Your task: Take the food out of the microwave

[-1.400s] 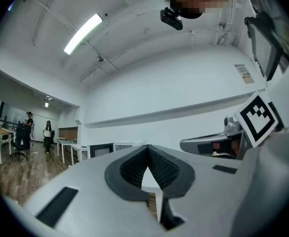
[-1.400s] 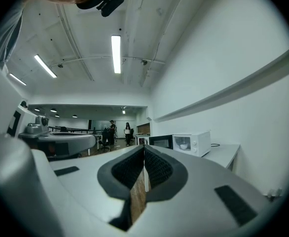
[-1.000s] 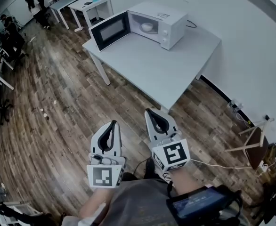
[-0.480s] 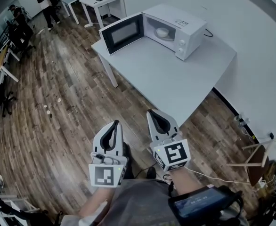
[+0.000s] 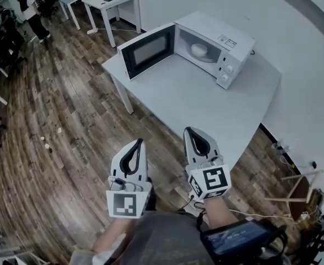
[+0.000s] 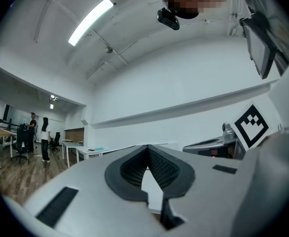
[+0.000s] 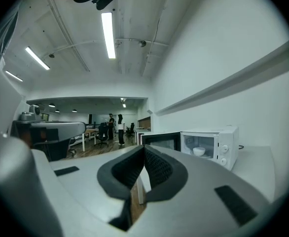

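My left claw (image 5: 140, 142) and right claw (image 5: 188, 130) were both clenched on nothing, well short of the table (image 5: 206, 104). The white bowl (image 5: 199, 49) sat inside the open microwave (image 5: 236, 40); I judged it light, stiff, slick and breakable, best pinched at its rim

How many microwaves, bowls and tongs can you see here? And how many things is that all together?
microwave: 1
white bowl, inside the microwave: 1
tongs, the left tongs and the right tongs: 2
total: 4
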